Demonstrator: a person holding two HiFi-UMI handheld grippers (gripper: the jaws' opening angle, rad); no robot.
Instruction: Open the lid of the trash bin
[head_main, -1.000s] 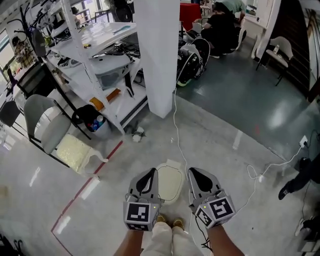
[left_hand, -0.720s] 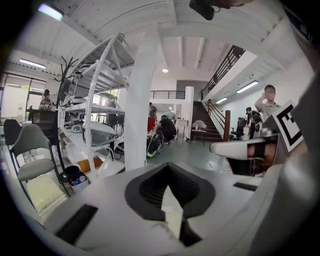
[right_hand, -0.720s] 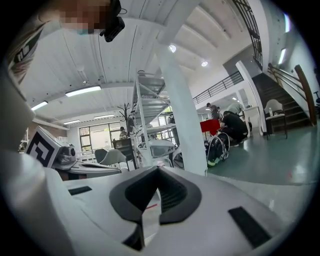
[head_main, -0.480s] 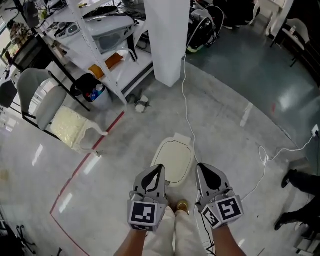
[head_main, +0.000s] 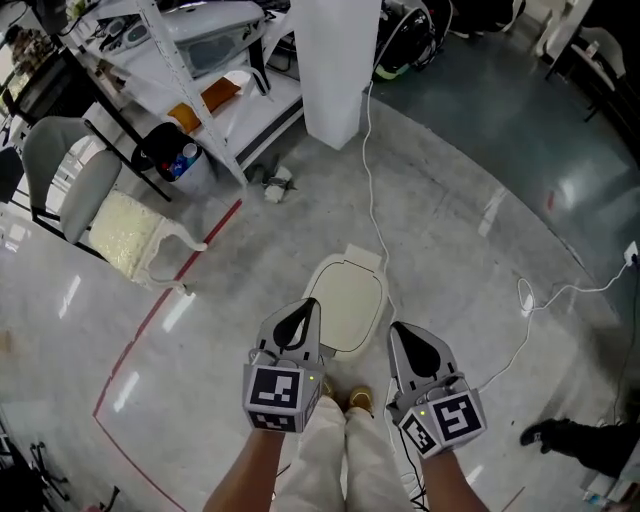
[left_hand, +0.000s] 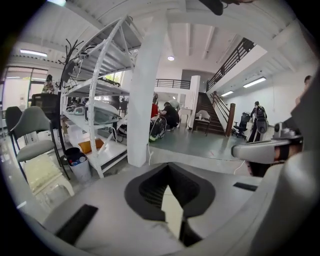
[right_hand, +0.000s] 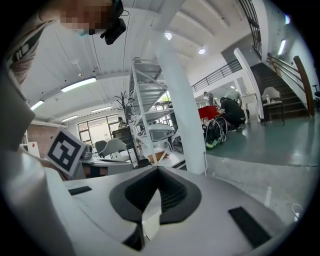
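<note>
The trash bin (head_main: 345, 305) stands on the floor just ahead of my feet, seen from above, with its cream lid lying flat and closed. My left gripper (head_main: 302, 318) hovers over the lid's near left edge, jaws together and holding nothing. My right gripper (head_main: 405, 345) hangs just right of the bin's near edge, also shut and empty. In the left gripper view the left gripper (left_hand: 167, 167) points level toward a white pillar, and the bin does not show. The right gripper (right_hand: 157, 170) likewise looks out across the room.
A white pillar (head_main: 335, 60) rises beyond the bin, and a white cable (head_main: 372, 215) runs from it past the bin's right side. At left are a shelving rack (head_main: 190, 60), a black bucket (head_main: 170, 158) and a grey chair (head_main: 65, 185). Red floor tape (head_main: 160, 335) crosses left.
The head view has tipped further down and the bin now lies higher and larger in it. Both grippers stay shut, close over its near edge. The lid is still closed.
</note>
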